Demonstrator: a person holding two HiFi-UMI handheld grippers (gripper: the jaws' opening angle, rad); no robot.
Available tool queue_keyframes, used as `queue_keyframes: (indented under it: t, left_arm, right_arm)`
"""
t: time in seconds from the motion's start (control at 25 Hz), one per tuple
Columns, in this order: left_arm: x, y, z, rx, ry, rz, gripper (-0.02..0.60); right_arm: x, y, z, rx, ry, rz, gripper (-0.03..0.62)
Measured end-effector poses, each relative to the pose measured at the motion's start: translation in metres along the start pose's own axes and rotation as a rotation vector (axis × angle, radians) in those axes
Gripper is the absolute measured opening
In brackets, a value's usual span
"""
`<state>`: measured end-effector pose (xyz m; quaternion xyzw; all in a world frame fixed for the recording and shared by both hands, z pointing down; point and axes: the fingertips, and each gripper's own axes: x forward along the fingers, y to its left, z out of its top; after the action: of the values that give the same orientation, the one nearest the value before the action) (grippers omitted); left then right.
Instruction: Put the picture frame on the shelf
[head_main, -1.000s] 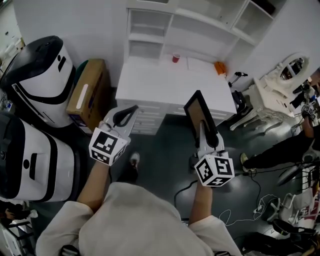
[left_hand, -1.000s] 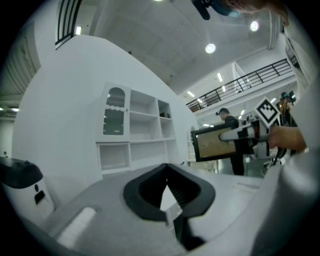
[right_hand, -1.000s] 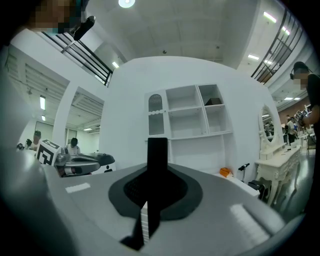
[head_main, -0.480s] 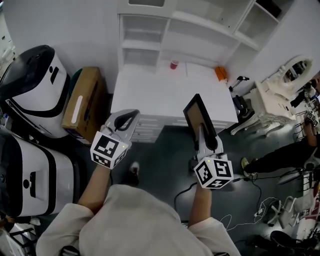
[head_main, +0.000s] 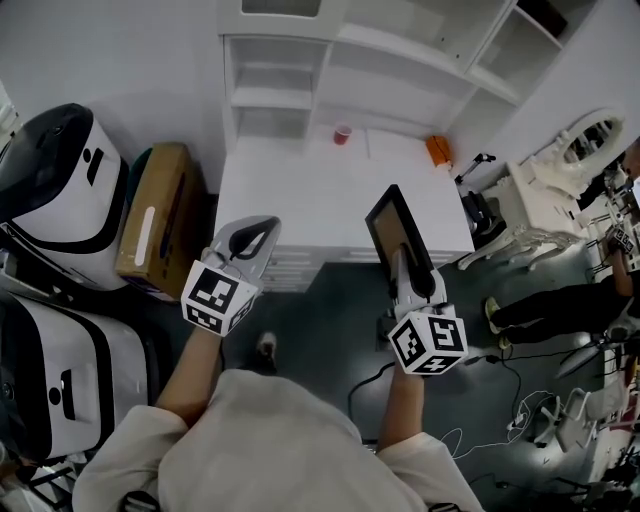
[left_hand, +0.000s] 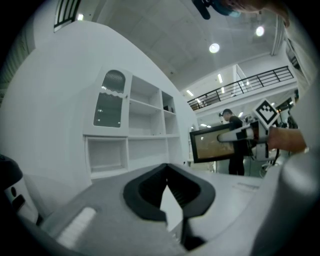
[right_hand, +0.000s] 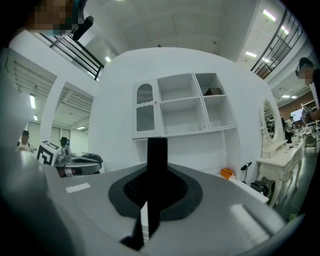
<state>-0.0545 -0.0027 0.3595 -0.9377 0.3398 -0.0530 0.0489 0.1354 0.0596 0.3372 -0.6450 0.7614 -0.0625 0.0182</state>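
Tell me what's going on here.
A person stands facing a white desk with a shelf unit above it and holds tongs in each hand. The right tongs are shut on a dark picture frame, which is held upright in the air by the desk's front. The left tongs are shut with nothing between them. The frame is not yet on the shelf.

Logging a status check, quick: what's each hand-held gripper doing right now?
Left hand-held gripper: closed, empty.
Right hand-held gripper: closed on the picture frame.
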Motion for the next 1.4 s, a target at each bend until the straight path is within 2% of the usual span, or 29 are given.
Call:
queue_keyframes:
  t: [0.76, 1.4]
  left_arm:
    - [0.056, 0.065, 0.002, 0.004, -0.012, -0.027, 0.002]
    - [0.095, 0.134, 0.000, 0.018, -0.044, -0.058, 0.002]
  right_arm:
    - [0.082, -0.017, 0.015, 0.010, 0.000, -0.034, 0.014]
    - [0.158, -0.009, 0.029, -0.005, -0.037, -0.051, 0.014]
